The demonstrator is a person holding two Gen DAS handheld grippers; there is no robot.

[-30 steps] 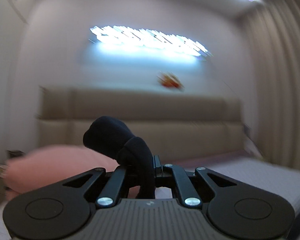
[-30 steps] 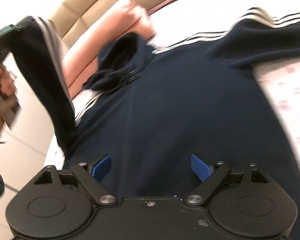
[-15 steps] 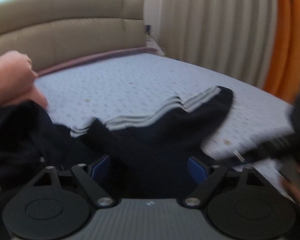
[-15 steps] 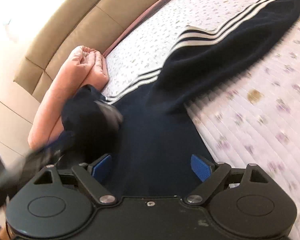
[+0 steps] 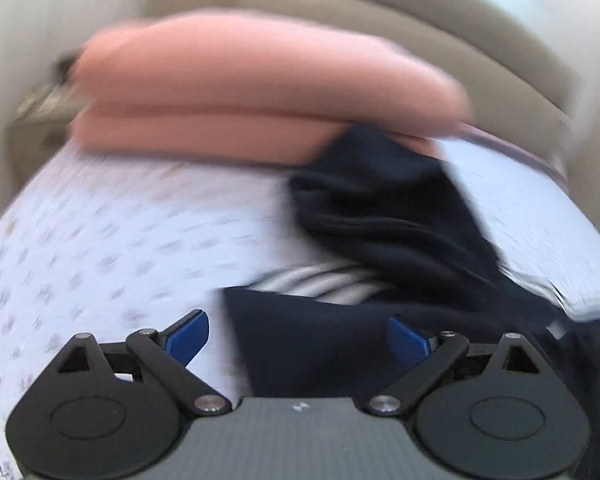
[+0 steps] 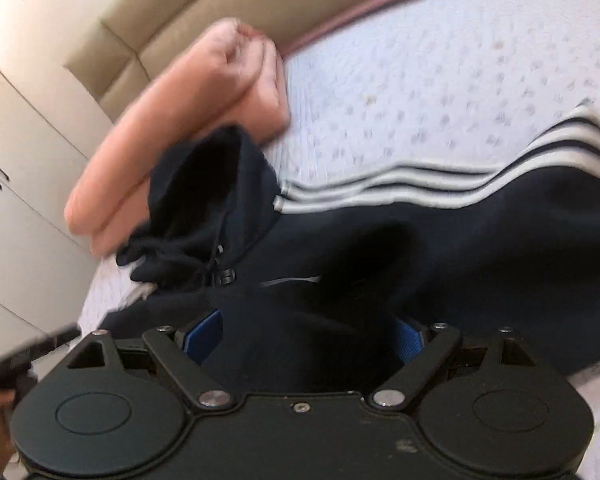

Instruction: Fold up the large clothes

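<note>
Between both spread finger pairs, left gripper (image 5: 298,338) and right gripper (image 6: 302,336), we see the navy white-striped hooded sweatshirt (image 6: 380,264) lying unfolded, so next we likely grasp a sleeve.

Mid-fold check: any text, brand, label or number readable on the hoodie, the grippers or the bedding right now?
None can be read.
Left gripper: small pale mark on its body, no letters legible.
Navy hoodie: white stripes and a thin pale chest mark, too blurred to read.
Floral bedsheet and pink folded blanket: no print.
</note>
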